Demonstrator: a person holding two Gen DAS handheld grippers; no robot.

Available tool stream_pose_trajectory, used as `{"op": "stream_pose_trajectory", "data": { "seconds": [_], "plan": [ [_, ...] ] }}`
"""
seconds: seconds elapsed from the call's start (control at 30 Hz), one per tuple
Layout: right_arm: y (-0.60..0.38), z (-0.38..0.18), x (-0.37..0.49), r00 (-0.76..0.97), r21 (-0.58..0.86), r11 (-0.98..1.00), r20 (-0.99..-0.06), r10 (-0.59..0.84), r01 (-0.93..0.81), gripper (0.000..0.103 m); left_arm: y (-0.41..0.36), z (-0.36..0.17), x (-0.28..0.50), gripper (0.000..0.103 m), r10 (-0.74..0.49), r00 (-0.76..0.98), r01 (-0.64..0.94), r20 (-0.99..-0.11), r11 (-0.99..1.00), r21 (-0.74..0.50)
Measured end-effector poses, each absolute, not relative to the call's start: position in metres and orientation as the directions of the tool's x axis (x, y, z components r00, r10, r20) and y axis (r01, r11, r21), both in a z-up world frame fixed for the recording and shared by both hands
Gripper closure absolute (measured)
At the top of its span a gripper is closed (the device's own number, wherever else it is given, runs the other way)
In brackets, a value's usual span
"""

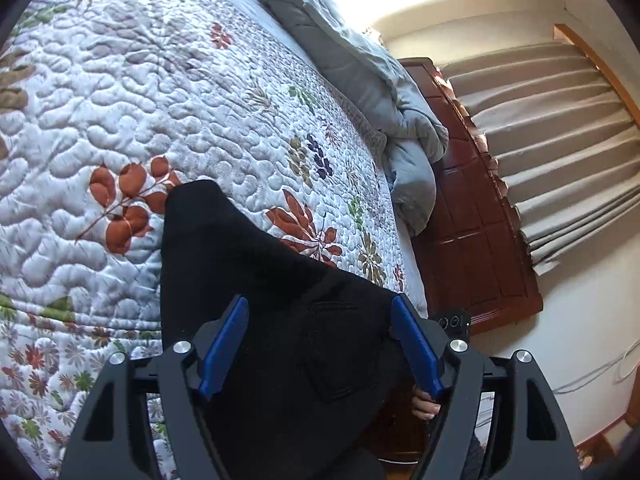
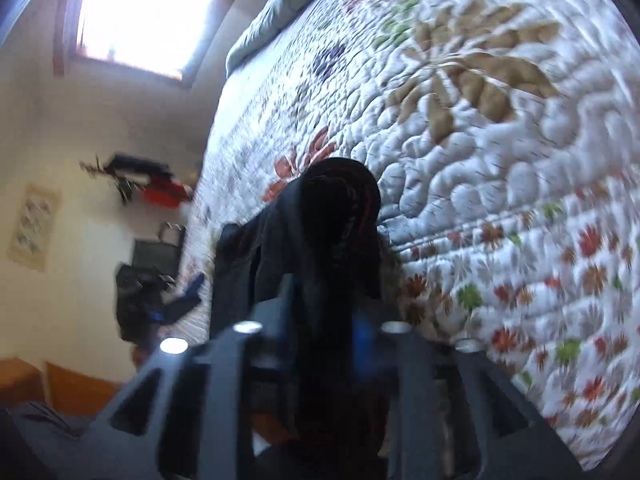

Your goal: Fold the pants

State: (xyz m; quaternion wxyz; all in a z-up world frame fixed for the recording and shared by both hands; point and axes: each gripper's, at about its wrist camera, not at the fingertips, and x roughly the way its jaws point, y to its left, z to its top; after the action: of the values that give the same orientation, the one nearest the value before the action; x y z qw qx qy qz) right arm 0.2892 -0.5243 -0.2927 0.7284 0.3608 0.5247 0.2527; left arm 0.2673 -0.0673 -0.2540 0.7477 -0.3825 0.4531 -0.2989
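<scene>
The black pants (image 1: 256, 280) hang over the near edge of a bed with a white floral quilt (image 1: 140, 100); a back pocket shows between my left fingers. My left gripper (image 1: 320, 336) is open, its blue pads on either side of the cloth without pinching it. In the blurred right wrist view, my right gripper (image 2: 324, 316) is shut on a bunched part of the black pants (image 2: 336, 216) and holds it up beside the quilt (image 2: 500, 160). My left gripper (image 2: 176, 300) shows small at the far left of that view.
A grey duvet (image 1: 360, 64) lies bunched along the far side of the bed. A dark wooden headboard (image 1: 472, 208) and beige curtains (image 1: 560, 140) stand to the right. A bright window (image 2: 148, 12) and a wall shelf (image 2: 140, 180) show in the right wrist view.
</scene>
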Motion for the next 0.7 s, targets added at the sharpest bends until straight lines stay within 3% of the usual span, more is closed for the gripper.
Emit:
{"op": "stream_pose_trajectory", "data": {
  "seconds": [0.07, 0.33, 0.37, 0.4, 0.47, 0.57, 0.6, 0.7],
  "plan": [
    [-0.536, -0.284, 0.282, 0.357, 0.807, 0.590, -0.561, 0.747, 0.035, 0.049, -0.070, -0.253, 0.270, 0.028, -0.799, 0.394, 0.106, -0.454, 0.530, -0.841],
    [-0.531, -0.268, 0.227, 0.370, 0.820, 0.568, -0.550, 0.749, 0.070, 0.049, -0.082, -0.263, 0.263, 0.020, -0.824, 0.329, 0.109, -0.462, 0.519, -0.848],
    [-0.524, -0.271, 0.227, 0.360, 0.807, 0.586, -0.569, 0.739, 0.072, 0.052, -0.084, -0.267, 0.262, 0.020, -0.823, 0.322, 0.102, -0.468, 0.522, -0.847],
    [-0.517, -0.274, 0.229, 0.349, 0.772, 0.631, -0.614, 0.708, 0.078, 0.074, -0.086, -0.272, 0.263, 0.020, -0.815, 0.319, 0.093, -0.483, 0.534, -0.840],
    [-0.512, -0.273, 0.230, 0.334, 0.709, 0.702, -0.680, 0.653, 0.069, 0.097, -0.086, -0.279, 0.263, 0.020, -0.806, 0.315, 0.086, -0.501, 0.550, -0.831],
    [-0.519, -0.284, 0.229, 0.329, 0.661, 0.742, -0.730, 0.599, 0.114, 0.096, -0.086, -0.281, 0.263, 0.020, -0.808, 0.311, 0.079, -0.501, 0.547, -0.833],
    [-0.520, -0.288, 0.229, 0.326, 0.642, 0.756, -0.747, 0.580, 0.126, 0.088, -0.086, -0.278, 0.263, 0.020, -0.808, 0.313, 0.084, -0.499, 0.547, -0.833],
    [-0.521, -0.262, 0.224, 0.376, 0.646, 0.760, -0.724, 0.578, 0.077, 0.086, -0.080, -0.259, 0.256, 0.020, -0.809, 0.343, 0.106, -0.479, 0.539, -0.835]
  ]
}}
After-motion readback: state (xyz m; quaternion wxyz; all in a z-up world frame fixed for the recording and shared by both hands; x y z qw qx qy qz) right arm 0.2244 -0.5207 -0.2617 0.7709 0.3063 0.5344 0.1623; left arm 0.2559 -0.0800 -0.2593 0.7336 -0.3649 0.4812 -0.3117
